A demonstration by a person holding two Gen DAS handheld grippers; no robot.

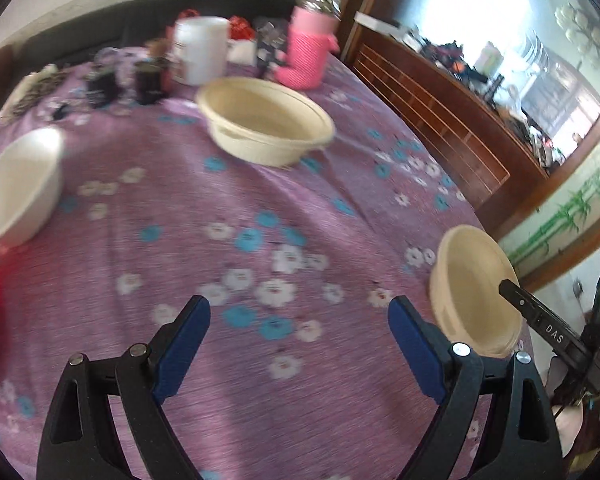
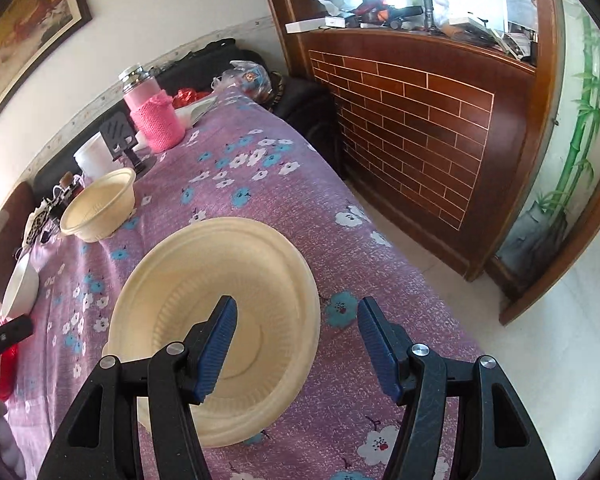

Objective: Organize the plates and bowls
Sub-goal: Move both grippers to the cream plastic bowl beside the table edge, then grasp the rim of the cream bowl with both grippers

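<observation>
While "DAS" marks the right tongs (image 1: pixel 556 334), both tongs gape, pinching nothing.

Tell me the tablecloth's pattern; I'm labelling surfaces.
Purple tablecloth with white and blue flowers, clearest in the right wrist view.

The only lettering that can be read is "DAS", in pale capitals on the black arm of the right gripper (image 1: pixel 556 334) as the left wrist view shows it. It runs along the arm just behind the cream bowl (image 1: pixel 474 292) at the table's edge, a little beyond that bowl's rim. Nothing on the clutter at the table's far end, or on the wooden cabinet's top, is sharp enough to read.
</observation>
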